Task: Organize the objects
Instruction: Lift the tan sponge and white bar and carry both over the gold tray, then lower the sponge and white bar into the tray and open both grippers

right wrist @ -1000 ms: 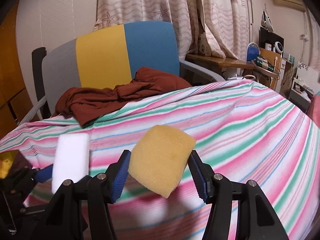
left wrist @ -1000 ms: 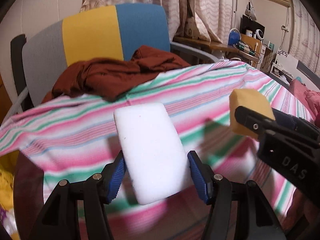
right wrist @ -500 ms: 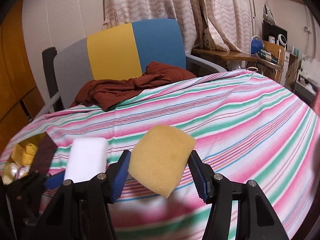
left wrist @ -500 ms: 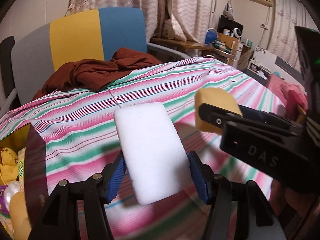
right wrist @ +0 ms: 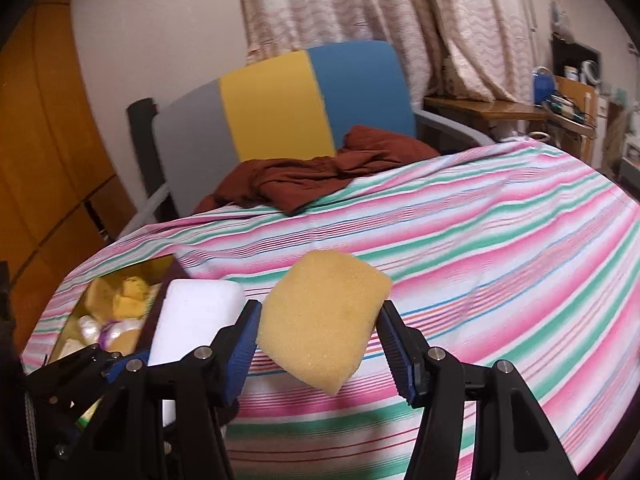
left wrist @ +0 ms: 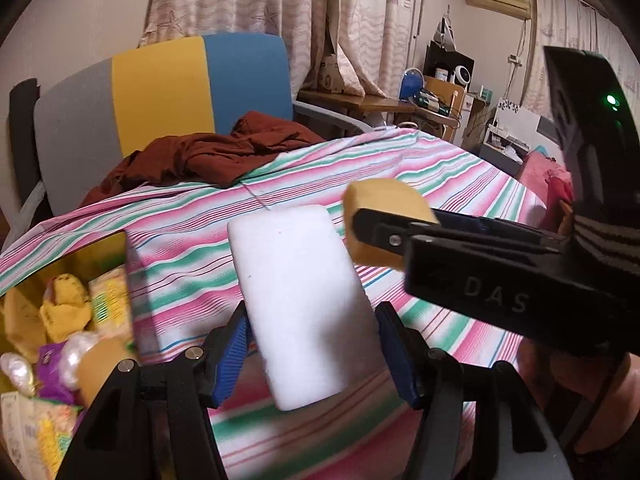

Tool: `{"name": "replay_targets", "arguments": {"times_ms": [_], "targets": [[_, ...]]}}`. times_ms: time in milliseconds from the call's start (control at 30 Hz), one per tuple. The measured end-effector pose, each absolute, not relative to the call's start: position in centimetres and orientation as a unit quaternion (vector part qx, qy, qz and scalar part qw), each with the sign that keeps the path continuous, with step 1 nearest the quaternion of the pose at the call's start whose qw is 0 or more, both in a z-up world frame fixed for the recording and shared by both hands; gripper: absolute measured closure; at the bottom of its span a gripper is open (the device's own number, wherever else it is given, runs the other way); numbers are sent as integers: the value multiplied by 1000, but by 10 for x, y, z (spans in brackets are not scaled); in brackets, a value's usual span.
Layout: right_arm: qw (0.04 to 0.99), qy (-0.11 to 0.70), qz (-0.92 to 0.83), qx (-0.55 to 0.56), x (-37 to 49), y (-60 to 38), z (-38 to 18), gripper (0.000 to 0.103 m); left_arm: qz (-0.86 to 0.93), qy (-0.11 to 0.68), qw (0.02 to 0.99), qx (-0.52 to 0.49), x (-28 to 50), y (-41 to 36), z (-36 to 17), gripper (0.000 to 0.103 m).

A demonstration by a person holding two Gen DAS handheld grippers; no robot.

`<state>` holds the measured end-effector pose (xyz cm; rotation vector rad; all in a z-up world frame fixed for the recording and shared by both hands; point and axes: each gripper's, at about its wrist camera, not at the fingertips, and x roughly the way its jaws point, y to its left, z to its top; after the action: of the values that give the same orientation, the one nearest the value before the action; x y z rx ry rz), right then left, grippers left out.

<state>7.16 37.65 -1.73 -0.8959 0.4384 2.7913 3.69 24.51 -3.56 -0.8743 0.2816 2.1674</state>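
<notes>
White and rectangular, a foam sponge block (left wrist: 298, 304) sits clamped between the blue pads of the left gripper (left wrist: 312, 340), lifted clear of the pink, green and white striped cloth (left wrist: 420, 168). Just beside it, the right gripper (right wrist: 318, 340) grasps a yellow porous sponge (right wrist: 324, 318), also off the cloth. At the left edge lies an open box (right wrist: 120, 312) of mixed yellow and purple items. A rust-brown garment (right wrist: 320, 176) is heaped near the 3-coloured chair back (right wrist: 280, 104).

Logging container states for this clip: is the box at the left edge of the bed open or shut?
Open. The box has no lid over it, and both wrist views look straight in at yellow sponges and wrapped items piled inside.
</notes>
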Motion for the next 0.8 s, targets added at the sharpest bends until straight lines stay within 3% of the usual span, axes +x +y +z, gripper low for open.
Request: {"name": "replay_targets", "arguments": {"times_ms": [467, 800], "targets": [[-39, 103, 944, -310, 37, 270, 0, 43, 885, 56, 295, -354, 7, 129, -22, 41], [-120, 76, 934, -326, 3, 197, 5, 43, 878, 31, 226, -421, -54, 56, -33, 40]]}}
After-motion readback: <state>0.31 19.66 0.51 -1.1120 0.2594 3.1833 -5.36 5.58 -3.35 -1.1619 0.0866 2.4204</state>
